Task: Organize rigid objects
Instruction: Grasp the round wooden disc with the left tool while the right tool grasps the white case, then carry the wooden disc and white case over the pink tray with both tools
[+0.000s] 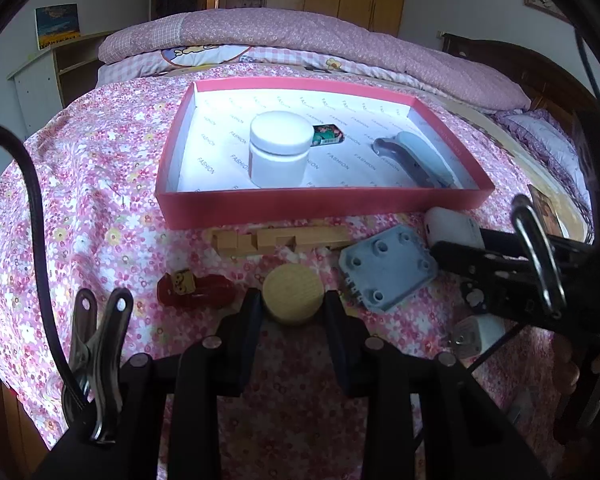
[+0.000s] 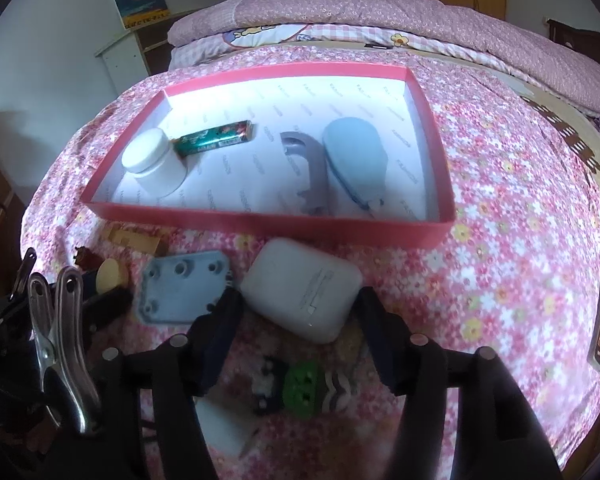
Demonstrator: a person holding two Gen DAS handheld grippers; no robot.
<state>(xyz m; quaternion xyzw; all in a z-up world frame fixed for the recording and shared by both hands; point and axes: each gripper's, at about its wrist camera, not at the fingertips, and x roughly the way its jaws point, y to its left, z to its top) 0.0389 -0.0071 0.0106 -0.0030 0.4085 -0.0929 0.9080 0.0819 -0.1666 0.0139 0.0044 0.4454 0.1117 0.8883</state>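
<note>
Jaws astride white case point(image 2: 302, 290), unpressed

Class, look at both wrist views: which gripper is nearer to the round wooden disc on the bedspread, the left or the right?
Left. The left gripper is shut on the round wooden disc, a finger on each side. The right gripper is off to the disc's right, past the grey plate, around the white case.

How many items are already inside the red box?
4. White jar at the left end of the red box, green battery just behind the jar, grey handled tool right of centre, pale blue case beside that tool. Nothing appears hidden.
</note>
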